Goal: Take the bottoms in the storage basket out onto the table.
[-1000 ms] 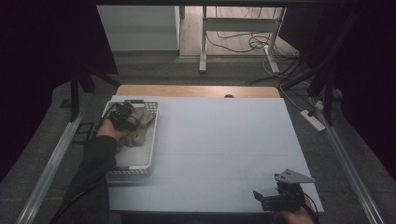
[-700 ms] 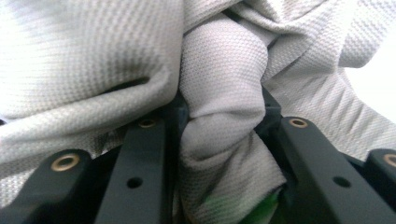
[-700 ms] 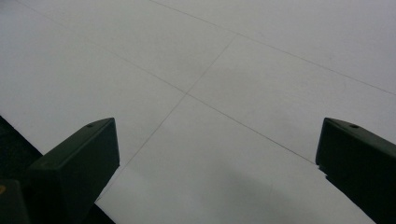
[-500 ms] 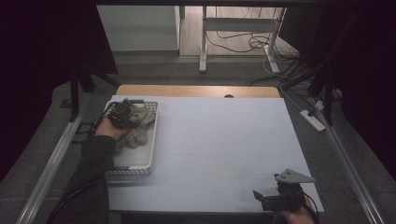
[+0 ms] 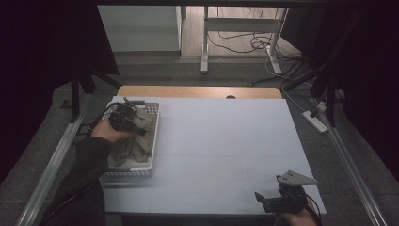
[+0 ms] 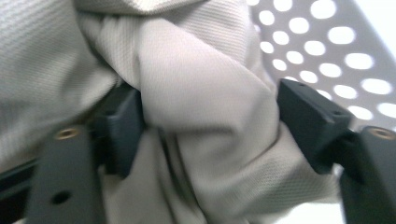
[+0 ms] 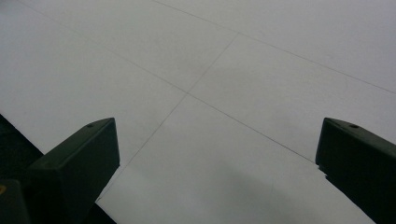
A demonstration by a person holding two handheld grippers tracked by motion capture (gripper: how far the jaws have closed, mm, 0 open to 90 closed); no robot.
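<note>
While the right gripper [image 5: 281, 201] idles at the near right corner of the white table [image 5: 235, 155], its jaws stand wide apart with nothing but bare tabletop between them in the right gripper view; no cloth anywhere near it; well apart from the work.

Left gripper [image 5: 123, 119] is the one on the job; it sits over the white perforated basket [image 5: 151, 162] at the left edge of the table, pointing down and rightward into the beige cloth [image 5: 134, 143]; its jaws have just been opening, and in the left gripper view a thick twisted fold of the cloth [image 6: 201, 116] lies between them; the left pad touches the fabric, the right pad stands off it with a gap, so no real pinch now; jaws about mid-open.

Key relation: cloth is directly ahead of and under the left gripper's tips, bunched in the basket; the fold runs roughly from the tips away, along the jaws, not across them; rest of the heap trails back toward the person's side of the basket; left hand far nearer than right.

Judgement: next move looks like a re-grip on that fold, needing the jaws to shut on it before lifting; risk is catching only a thin layer.

Beyond the gripper: basket's holed far wall [image 6: 327, 51], then wooden table edge [image 5: 197, 92].
</note>
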